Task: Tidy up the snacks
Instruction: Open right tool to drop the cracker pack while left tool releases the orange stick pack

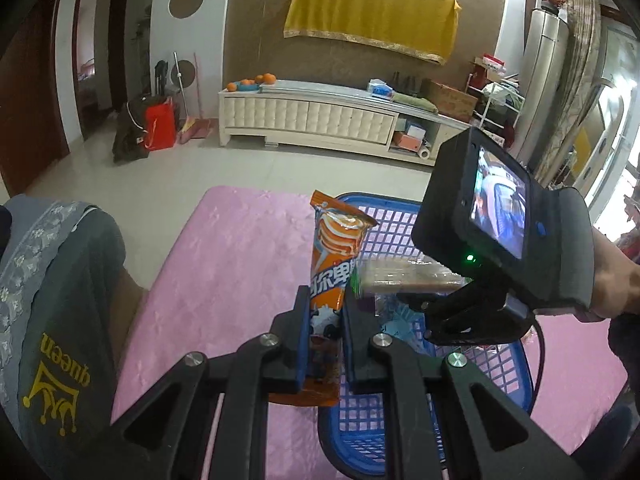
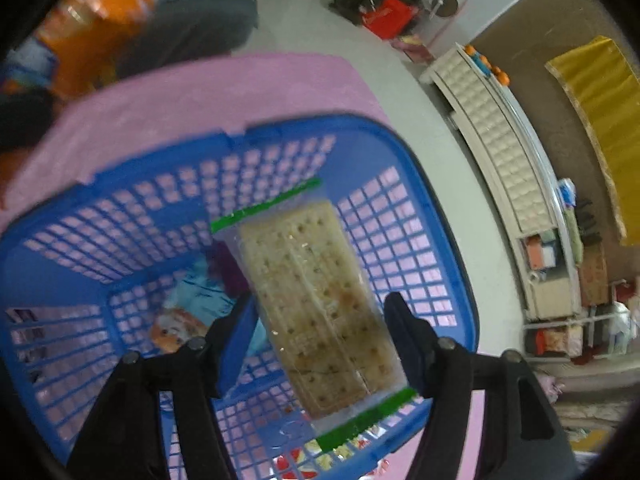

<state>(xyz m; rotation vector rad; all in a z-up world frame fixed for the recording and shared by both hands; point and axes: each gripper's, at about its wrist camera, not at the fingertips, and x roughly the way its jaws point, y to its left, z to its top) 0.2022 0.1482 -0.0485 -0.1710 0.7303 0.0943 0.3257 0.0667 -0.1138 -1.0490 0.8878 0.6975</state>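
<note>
- Living room, tiled floor; pink cloth (image 1: pixel 240 248) covered the table, blue basket (image 1: pixel 496 376) sat on it.
- Behind the basket: white cabinet (image 1: pixel 312 118) along the wall, oranges (image 1: pixel 256 79) on its left end, yellow drape (image 1: pixel 372 20) above.
- Left gripper (image 1: pixel 326 312): fingers pinched an orange wafer pack (image 1: pixel 334 248), upright, just beside the basket's left rim.
- Right gripper (image 2: pixel 320 320) was over the basket, pointing down into it.
- Cracker pack (image 2: pixel 316 300), clear wrap with green end seals, lay between the right fingers (image 2: pixel 404 336). Fingers looked spread wider than the pack; contact hard to confirm through motion blur, so cannot tell if it was gripped or loose.
- Cracker pack was above the basket interior, not resting on the floor of it.
- Inside the basket: a light-blue snack packet (image 2: pixel 192 308) on the bottom, more wrappers at the near edge, too blurred to identify.
</note>
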